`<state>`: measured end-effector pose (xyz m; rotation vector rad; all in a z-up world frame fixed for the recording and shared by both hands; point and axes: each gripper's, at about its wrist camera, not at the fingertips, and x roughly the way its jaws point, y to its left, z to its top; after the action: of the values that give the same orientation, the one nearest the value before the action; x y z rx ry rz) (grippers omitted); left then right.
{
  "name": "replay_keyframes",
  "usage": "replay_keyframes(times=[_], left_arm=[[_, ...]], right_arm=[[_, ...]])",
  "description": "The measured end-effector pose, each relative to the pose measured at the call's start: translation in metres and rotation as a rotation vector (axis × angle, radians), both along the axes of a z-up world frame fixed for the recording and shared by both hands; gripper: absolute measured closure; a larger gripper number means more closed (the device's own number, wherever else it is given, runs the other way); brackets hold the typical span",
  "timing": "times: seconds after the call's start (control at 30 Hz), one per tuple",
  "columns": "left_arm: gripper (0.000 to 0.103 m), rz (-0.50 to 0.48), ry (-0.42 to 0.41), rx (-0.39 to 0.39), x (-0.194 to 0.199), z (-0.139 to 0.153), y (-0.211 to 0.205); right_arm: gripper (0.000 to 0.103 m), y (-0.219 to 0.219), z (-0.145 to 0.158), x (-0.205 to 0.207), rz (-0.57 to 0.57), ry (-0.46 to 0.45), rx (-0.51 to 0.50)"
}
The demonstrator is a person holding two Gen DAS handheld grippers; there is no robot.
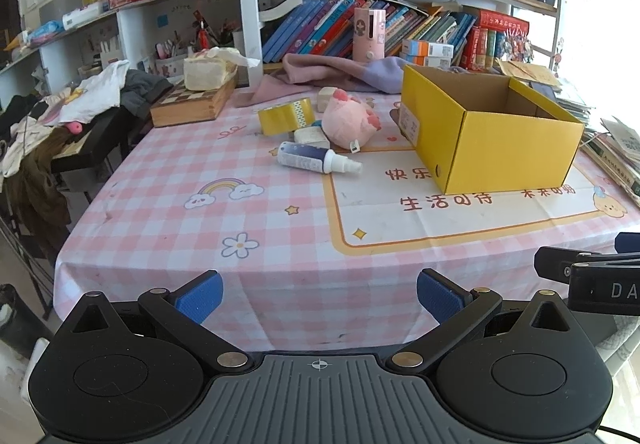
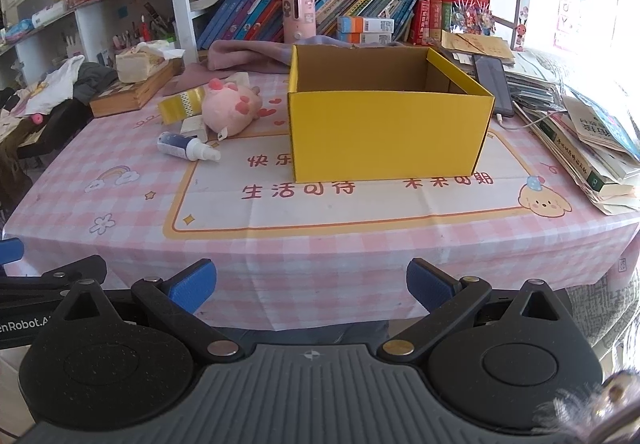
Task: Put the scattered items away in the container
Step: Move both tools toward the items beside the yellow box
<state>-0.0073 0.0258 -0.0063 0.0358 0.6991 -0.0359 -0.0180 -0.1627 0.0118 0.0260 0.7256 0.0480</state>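
Currently both tools hang off the near table edge: left gripper (image 1: 319, 296) and right gripper (image 2: 311, 284) each with blue pads spread wide, nothing between them. Yellow box (image 2: 386, 131) stands open-topped on the pink checked tablecloth (image 2: 280, 256), no contents visible. Left of it, clustered: pink plush toy (image 1: 349, 119), yellow tape roll (image 1: 285, 115), spray bottle (image 1: 318, 158) lying on its side, small white packet (image 1: 312, 135) between tape and bottle.

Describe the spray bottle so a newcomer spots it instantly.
Start at the open yellow box on the pink checked tablecloth. Left of it sits a clutter pile with a pink plush. The spray bottle lies nearest the front: white, dark-blue label, on its side.
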Motion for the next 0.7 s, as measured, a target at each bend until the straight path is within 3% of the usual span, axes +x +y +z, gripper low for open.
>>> replay_keyframes(times=[0.37, 0.7], left_arm=[[0.000, 0.001, -0.007, -0.037, -0.012, -0.001, 0.018], [0.000, 0.101, -0.004, -0.040, -0.015, 0.000, 0.044]], right_arm=[[0.000, 0.021, 0.002, -0.007, 0.025, 0.004, -0.029], [0.002, 0.049, 0.002, 0.007, 0.128, 0.015, -0.033]])
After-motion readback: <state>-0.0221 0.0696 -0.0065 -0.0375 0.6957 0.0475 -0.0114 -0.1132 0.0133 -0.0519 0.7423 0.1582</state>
